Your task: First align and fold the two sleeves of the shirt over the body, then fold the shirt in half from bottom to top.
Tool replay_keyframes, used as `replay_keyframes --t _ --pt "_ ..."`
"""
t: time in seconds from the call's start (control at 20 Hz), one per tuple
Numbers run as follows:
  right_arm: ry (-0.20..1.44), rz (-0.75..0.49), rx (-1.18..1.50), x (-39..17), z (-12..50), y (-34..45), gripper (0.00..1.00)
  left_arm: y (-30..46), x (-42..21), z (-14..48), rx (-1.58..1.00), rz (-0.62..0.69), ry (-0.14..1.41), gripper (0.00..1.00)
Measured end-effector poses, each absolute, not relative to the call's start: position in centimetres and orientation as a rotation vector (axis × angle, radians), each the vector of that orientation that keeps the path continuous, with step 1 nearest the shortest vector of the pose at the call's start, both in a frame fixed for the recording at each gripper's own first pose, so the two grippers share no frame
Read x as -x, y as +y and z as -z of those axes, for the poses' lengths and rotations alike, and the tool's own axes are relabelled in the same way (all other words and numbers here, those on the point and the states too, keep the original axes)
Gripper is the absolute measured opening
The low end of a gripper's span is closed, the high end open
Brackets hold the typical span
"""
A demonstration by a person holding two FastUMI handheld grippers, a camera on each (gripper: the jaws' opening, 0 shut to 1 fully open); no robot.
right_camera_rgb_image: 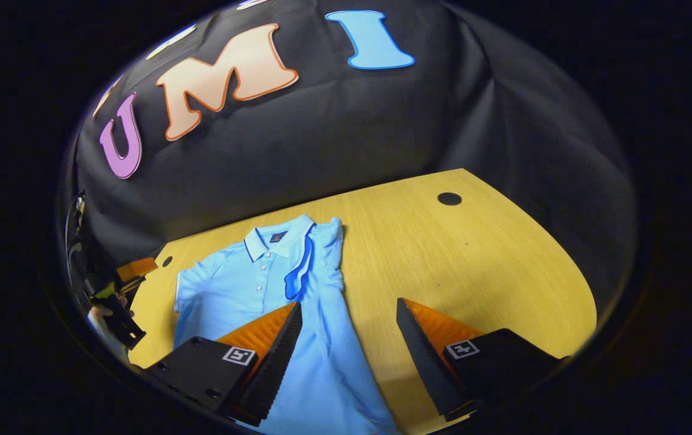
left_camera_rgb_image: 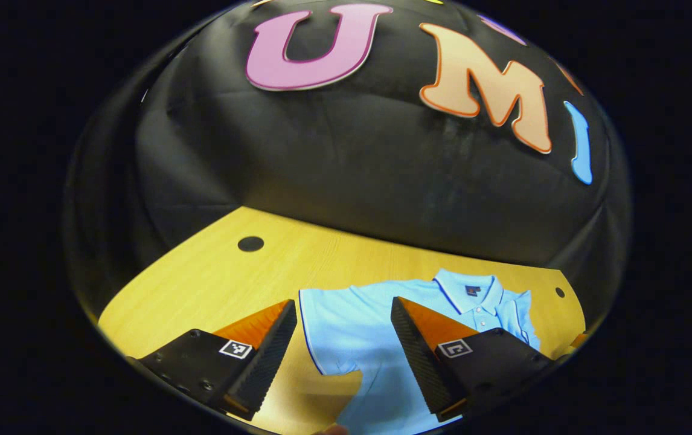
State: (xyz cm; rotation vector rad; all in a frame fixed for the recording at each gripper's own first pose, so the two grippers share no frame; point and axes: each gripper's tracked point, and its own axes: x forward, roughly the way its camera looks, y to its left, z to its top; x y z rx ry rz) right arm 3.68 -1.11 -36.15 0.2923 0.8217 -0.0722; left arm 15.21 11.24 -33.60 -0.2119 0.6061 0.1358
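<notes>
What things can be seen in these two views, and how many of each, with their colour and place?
shirt: one, light blue polo with a dark-trimmed collar, lying flat on the table; in the right gripper view one sleeve is already folded over the body, the other still spread out.
table: one, yellow wood grain, under the shirt.
holes: three, dark and round, in the table top, near the far edge.
left gripper: one, open, above the spread sleeve.
right gripper: one, open, over the shirt's folded side.
hand: one, at the far left of the right gripper view, holding the left gripper.
</notes>
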Motion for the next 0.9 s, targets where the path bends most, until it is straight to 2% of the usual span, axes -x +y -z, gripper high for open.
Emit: replay_keyframes --t 0.4,0.8,0.85,0.9 --pt "0.858 0.136 -0.284 -0.1 36.9 -3.9 0.98 12.6 -16.3 41.0 0.198 -0.191 0.745 0.95" --pt "0.842 0.144 -0.315 -0.2 36.1 -4.3 0.98 12.6 -16.6 42.4 0.09 -0.201 0.79 0.96" --pt "0.843 0.143 -0.317 -0.2 36.1 -4.3 0.98 12.4 -16.5 42.5 0.092 -0.193 0.795 0.94" --pt "0.847 0.139 -0.318 -0.1 36.2 -4.3 0.98 12.0 -16.6 42.5 0.102 -0.182 0.796 0.78"
